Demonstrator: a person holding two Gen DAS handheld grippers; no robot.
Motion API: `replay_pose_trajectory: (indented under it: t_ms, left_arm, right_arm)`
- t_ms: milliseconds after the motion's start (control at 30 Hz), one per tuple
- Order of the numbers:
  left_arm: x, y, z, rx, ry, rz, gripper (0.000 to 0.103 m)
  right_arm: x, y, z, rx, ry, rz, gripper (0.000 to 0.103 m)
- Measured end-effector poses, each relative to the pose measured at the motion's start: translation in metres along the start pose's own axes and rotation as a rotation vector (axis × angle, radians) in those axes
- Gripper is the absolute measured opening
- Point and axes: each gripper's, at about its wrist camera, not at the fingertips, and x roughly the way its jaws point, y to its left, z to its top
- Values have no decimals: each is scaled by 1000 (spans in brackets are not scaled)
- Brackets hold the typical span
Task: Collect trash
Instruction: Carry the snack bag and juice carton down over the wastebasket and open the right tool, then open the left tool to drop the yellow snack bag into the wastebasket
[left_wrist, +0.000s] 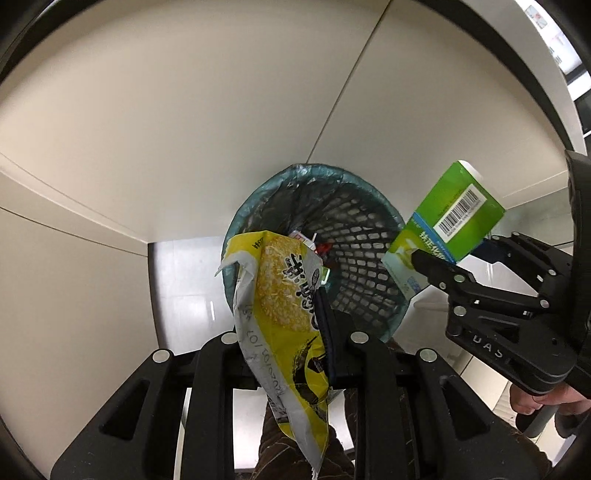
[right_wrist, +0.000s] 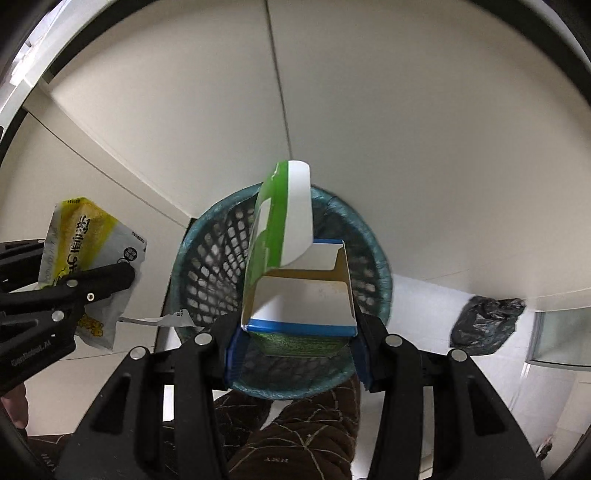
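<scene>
the left tool is clamped on a yellow snack wrapper over the mesh bin. the right tool grips a green carton, at the wrapper's three o'clock.

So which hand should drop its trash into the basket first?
Probably right. The right tongs hold the green carton directly over the basket mouth. The left tongs grip the yellow wrapper nearer the basket's rim, so it may need shifting inward first.
</scene>
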Motion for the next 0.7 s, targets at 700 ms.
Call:
replay_pose_trajectory:
  t_ms: [700]
  left_arm:
    - [48, -1, 5, -36, 43, -1, 22]
  right_arm:
    - [3, -17, -16, 34, 53, 1, 75]
